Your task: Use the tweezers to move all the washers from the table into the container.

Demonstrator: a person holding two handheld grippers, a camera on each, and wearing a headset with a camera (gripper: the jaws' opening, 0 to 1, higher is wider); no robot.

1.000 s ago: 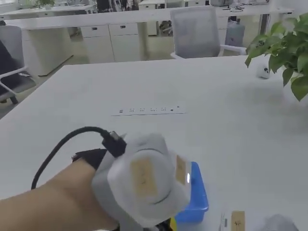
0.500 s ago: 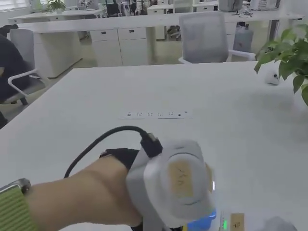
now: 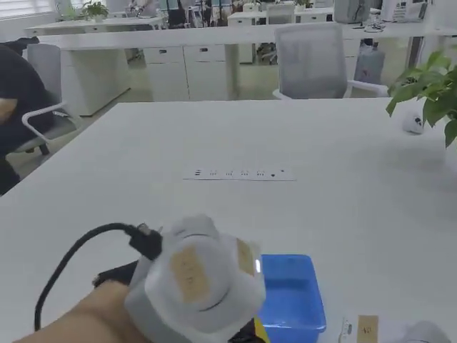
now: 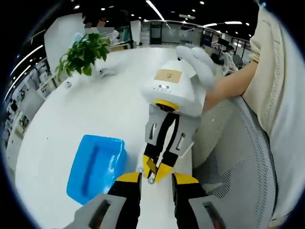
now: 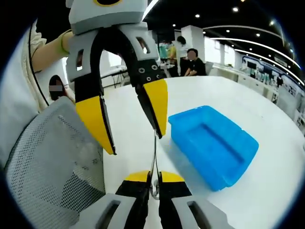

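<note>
Fingers of the right gripper clench the tweezers; left gripper released. Next probably: seek washers, blue container at 2 o'clock.

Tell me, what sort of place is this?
Most likely an open-plan office: a long white desk runs across the back, white drawer cabinets stand under it, and a grey mesh swivel chair stands at the near table.

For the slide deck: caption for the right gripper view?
Right claw shut on tweezers, facing the open left claw, with a blue container beside them on the white table.
</note>
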